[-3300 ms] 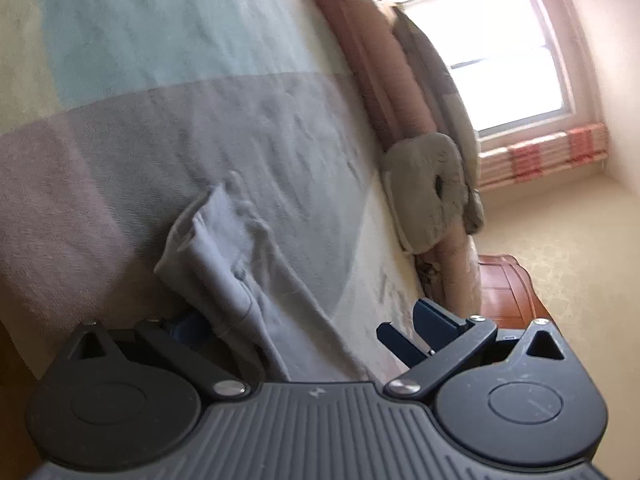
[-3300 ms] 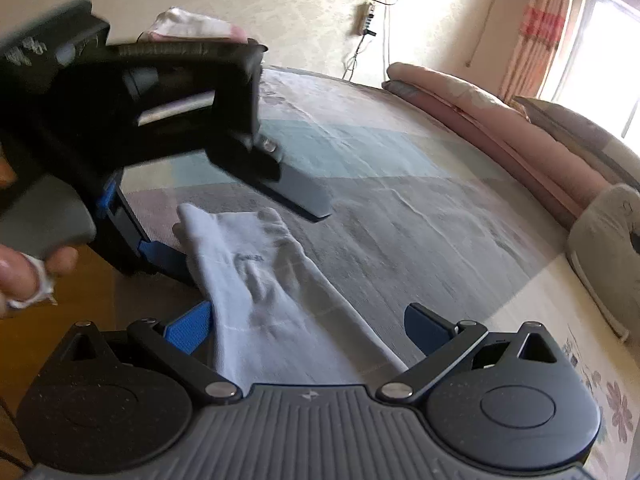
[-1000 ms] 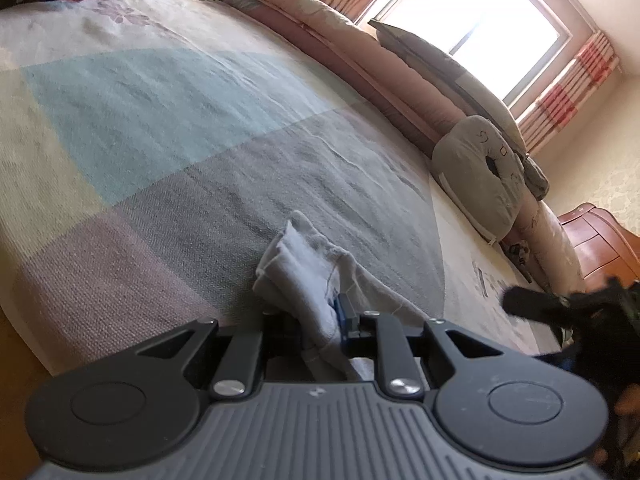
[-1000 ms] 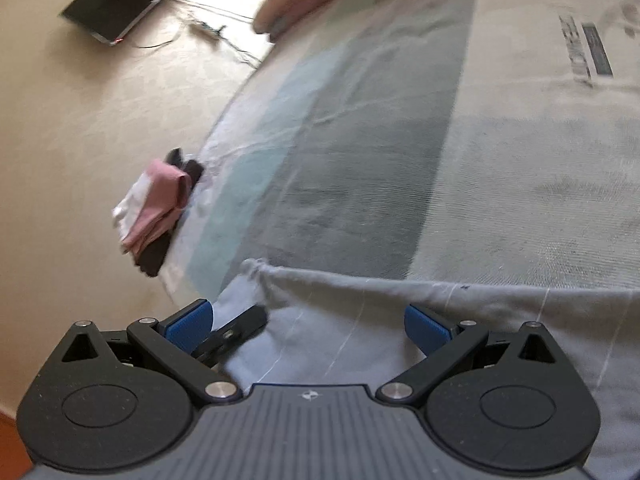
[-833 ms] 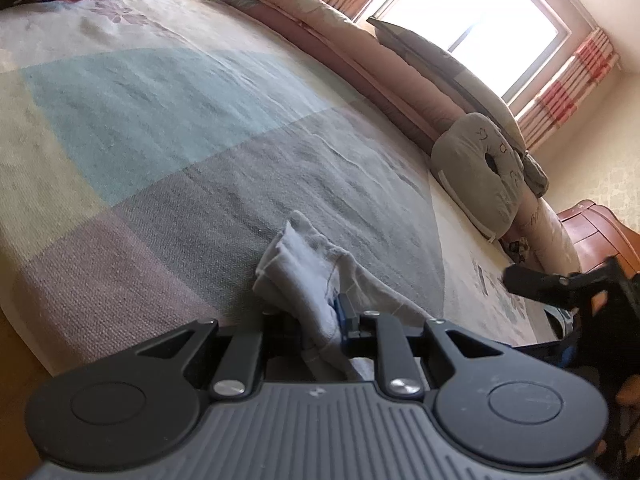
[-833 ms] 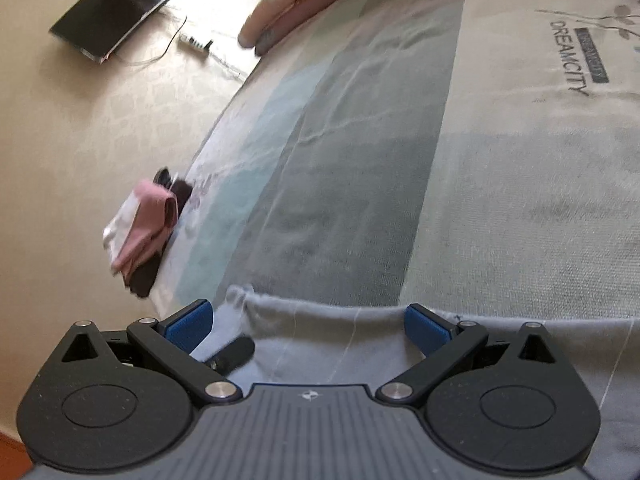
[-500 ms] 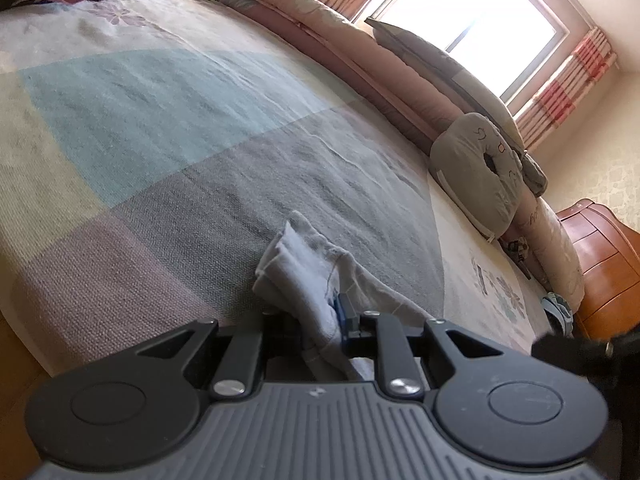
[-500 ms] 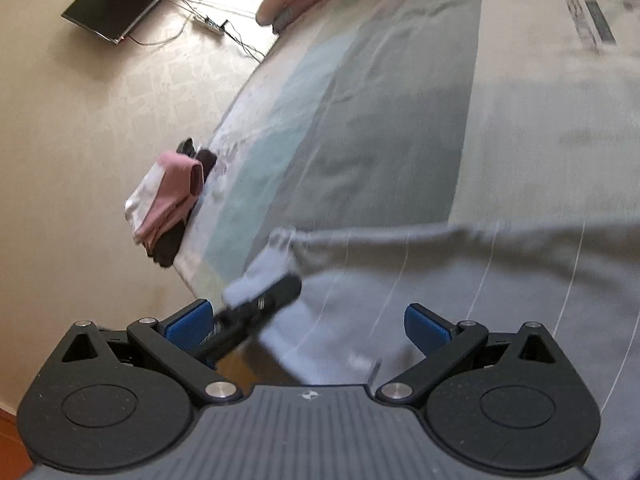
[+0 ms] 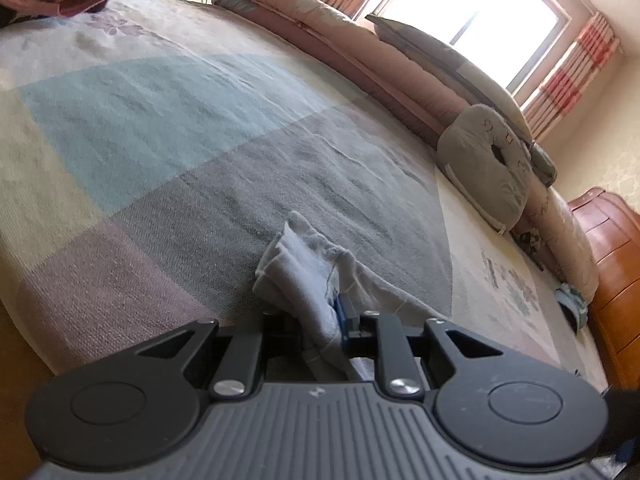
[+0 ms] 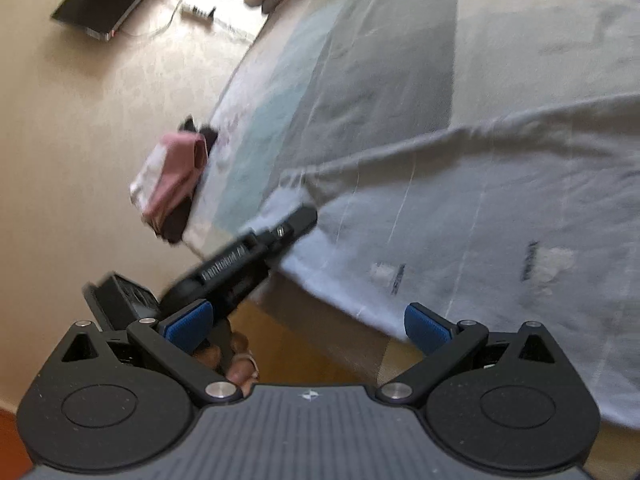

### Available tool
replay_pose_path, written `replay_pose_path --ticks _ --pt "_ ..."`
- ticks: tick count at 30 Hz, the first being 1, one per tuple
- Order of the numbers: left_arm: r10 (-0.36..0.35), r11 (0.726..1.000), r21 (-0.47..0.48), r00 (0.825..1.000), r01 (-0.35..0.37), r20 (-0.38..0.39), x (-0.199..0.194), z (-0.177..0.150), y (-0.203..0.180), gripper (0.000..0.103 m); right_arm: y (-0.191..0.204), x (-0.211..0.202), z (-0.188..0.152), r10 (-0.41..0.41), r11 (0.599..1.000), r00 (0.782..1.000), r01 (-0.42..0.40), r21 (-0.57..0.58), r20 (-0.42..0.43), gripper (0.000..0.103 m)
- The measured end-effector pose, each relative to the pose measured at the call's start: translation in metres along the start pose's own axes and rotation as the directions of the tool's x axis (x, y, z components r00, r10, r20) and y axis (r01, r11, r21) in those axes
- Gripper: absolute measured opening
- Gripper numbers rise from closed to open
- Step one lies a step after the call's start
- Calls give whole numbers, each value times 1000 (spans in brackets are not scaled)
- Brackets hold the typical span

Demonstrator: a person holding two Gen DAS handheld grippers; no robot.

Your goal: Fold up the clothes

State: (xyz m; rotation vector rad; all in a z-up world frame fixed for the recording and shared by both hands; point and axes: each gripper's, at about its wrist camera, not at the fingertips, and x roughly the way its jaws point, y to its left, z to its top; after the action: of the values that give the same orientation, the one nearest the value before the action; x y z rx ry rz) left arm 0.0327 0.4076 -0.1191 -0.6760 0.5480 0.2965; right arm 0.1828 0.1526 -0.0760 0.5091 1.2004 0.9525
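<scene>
The left tool (image 9: 320, 320) pinches a bunched corner of the pale grey garment (image 10: 460, 208) near the bed's (image 9: 200, 140) edge. From there the garment spreads flat across the bed, ahead of the right tool (image 10: 308, 320), whose jaws stand spread and empty above its near hem.
</scene>
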Motion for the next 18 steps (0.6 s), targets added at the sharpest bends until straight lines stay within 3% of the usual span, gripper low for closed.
replay_pose_path --ticks 3,5,10,18 --pt "27 999 22 1000 -27 -11 0 2 -6 16 -2 -26 6 -32 999 998 34 -21 63 103" --pt "44 998 38 999 -43 -14 0 2 -11 13 -5 -46 9 -110 990 990 117 -75 92 103" --pt "59 997 60 998 -58 -13 -7 5 -22 13 -18 -90 6 -325 912 939 342 -228 110 103" --pt "58 987 146 998 -62 26 -27 12 -57 13 -64 -137 -19 -368 918 926 377 -121 88 103"
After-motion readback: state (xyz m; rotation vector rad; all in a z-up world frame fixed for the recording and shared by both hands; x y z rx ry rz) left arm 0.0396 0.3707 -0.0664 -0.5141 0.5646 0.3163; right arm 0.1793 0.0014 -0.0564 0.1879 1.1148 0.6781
